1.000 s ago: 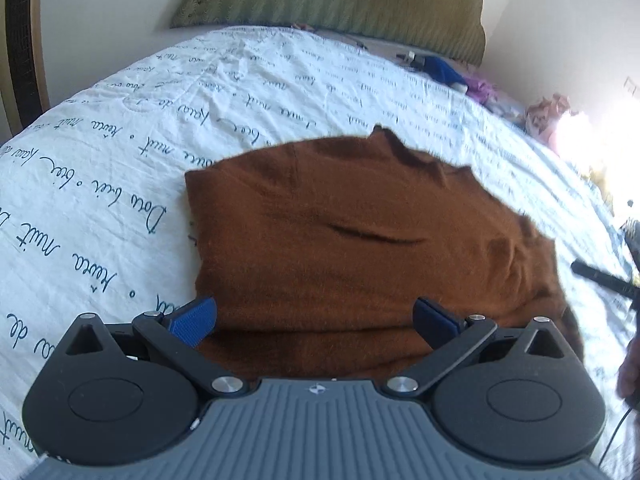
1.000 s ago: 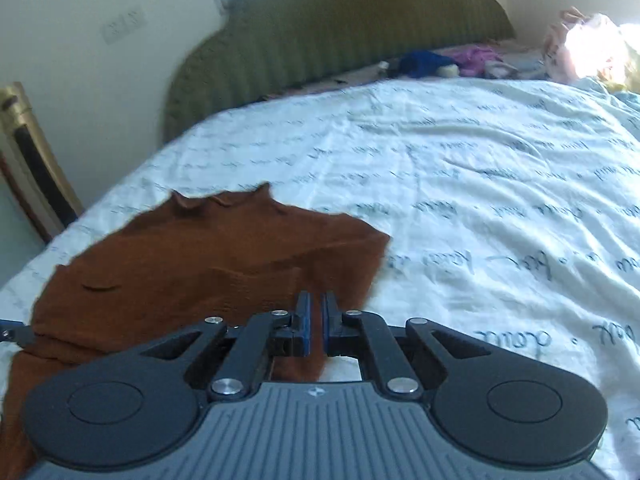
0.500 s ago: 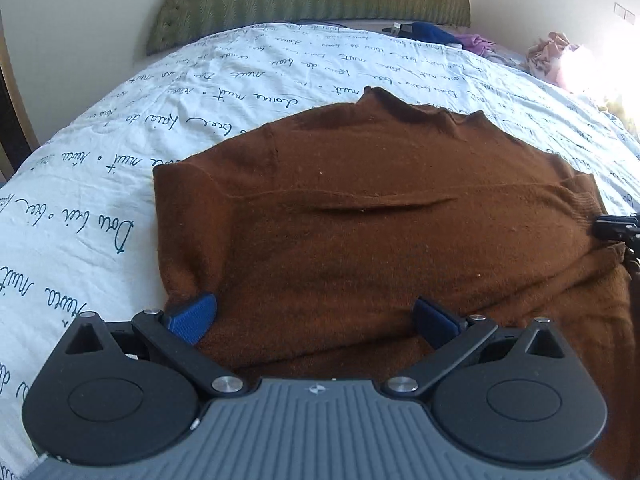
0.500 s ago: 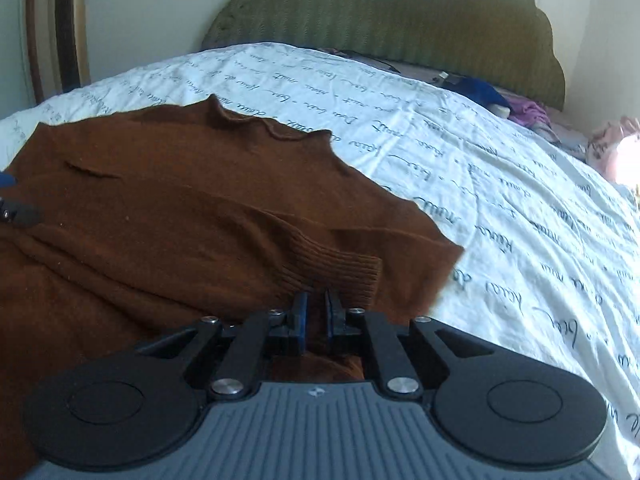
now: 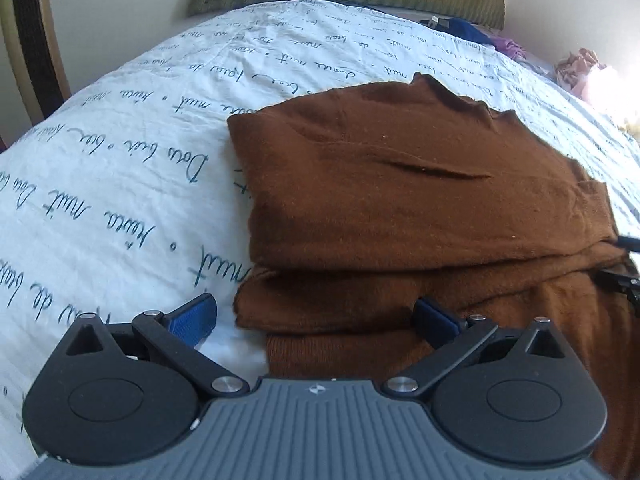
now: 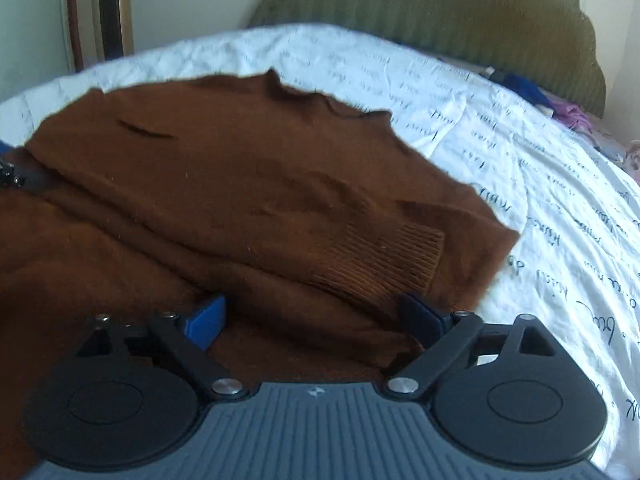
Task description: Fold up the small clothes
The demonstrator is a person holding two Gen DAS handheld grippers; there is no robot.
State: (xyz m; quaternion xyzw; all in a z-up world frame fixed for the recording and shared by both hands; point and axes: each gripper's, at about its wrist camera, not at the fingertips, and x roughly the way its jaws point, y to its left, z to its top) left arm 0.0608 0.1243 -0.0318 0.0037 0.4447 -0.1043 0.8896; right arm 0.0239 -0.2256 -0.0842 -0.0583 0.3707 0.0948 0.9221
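Note:
A brown knitted sweater [image 5: 400, 184] lies spread on the bed, its sleeves folded across the body. In the right wrist view the same sweater [image 6: 224, 184] shows a ribbed cuff [image 6: 392, 256] lying on top, near its right edge. My left gripper [image 5: 312, 318] is open over the sweater's near left corner, blue pads wide apart, holding nothing. My right gripper [image 6: 316, 318] has its jaws opening just in front of the cuff; folded sleeve cloth lies between the pads, which do not press on it. The right gripper's tip [image 5: 624, 276] shows at the left wrist view's right edge.
The bed carries a white cover [image 5: 120, 184] printed with dark handwriting. A green headboard [image 6: 440, 12] stands at the back. Blue and pink clothes [image 5: 480, 34] lie by the far right edge. A dark and gold frame [image 6: 108, 8] stands at the left wall.
My right gripper, shut on the sleeve cuff before, has opened wide and let the cuff lie on the sweater. The left gripper stayed open and shifted toward the sweater's near left corner.

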